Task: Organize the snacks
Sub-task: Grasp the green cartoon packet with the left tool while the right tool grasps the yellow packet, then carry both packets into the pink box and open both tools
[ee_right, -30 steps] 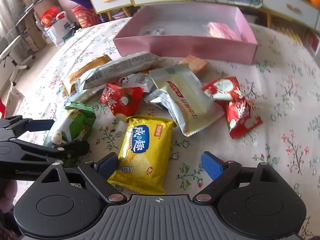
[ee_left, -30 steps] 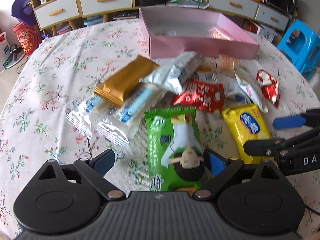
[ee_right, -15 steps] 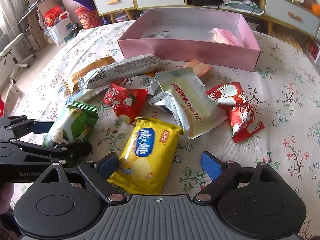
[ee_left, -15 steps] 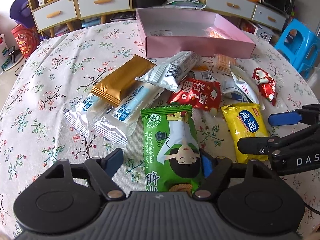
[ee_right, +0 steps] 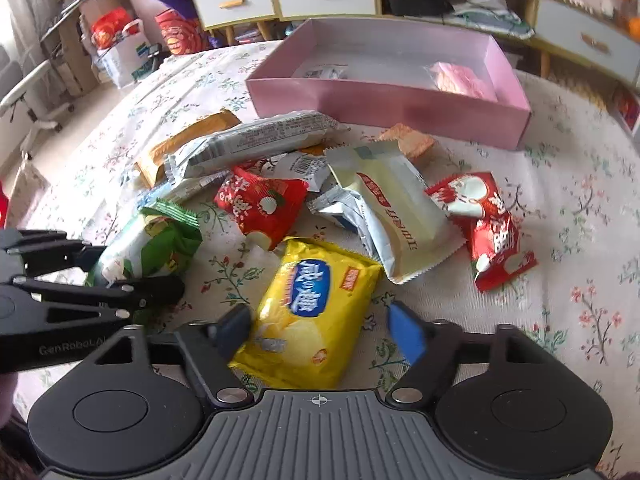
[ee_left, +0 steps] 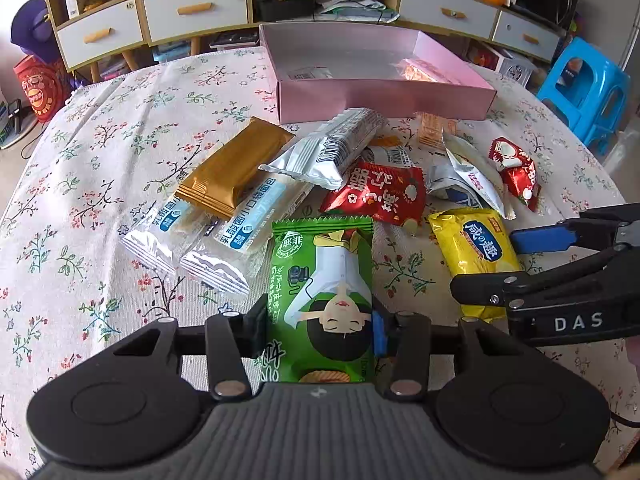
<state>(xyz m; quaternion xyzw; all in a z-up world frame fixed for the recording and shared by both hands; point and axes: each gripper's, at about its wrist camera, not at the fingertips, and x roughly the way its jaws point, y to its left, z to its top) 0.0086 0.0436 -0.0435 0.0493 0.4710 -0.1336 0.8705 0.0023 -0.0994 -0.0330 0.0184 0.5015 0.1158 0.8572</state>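
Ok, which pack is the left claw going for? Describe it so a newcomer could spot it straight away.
Start at the pink box at the far side of the floral tablecloth, then come down through the snack pile to its near edge. There the left claw is closing on the green packet, with a yellow packet beside it. It is the only green one and shows a cartoon figure.

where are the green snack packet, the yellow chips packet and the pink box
green snack packet (ee_left: 320,280), left wrist view, middle of its printed front
yellow chips packet (ee_right: 312,304), right wrist view, centre near the blue logo
pink box (ee_right: 380,100), right wrist view, its near outer wall
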